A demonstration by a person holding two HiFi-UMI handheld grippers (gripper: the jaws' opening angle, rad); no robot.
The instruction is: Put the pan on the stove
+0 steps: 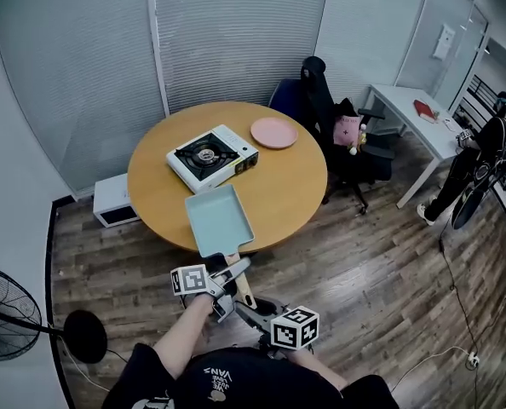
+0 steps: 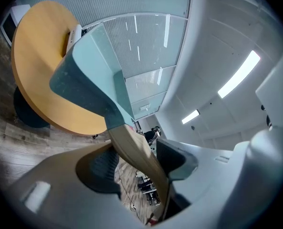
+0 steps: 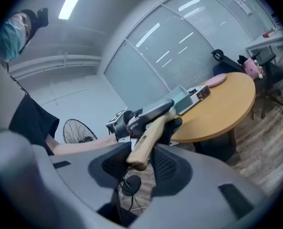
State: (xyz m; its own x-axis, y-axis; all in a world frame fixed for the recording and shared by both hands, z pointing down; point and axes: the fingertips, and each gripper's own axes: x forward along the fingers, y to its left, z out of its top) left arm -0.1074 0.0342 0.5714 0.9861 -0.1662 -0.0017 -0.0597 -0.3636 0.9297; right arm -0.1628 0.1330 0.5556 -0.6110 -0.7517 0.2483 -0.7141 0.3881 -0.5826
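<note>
Grey blinds and a wood floor are seen around a round table (image 1: 291, 190). On the table a stove (image 1: 210, 156) is set toward the far side, with a pink plate (image 1: 274, 132) near it. The light blue pan (image 1: 219, 220) is found at the near edge of the table, apart from the stove. Whether it rests on the wood or is held just above it cannot be told. Its wooden handle (image 1: 245, 295) is pinched by both tools. The left hand-held gripper (image 2: 139, 163) is closed on it close to the pan, and the right hand-held gripper (image 3: 141, 165) is closed on its very end. It looks like the carrying step is being done. The pan should be kept flat, lifted a bit, moved forward and a little left, and set down gently on the middle of the burner. Both grips should be kept tight so the pan is not tipped.
</note>
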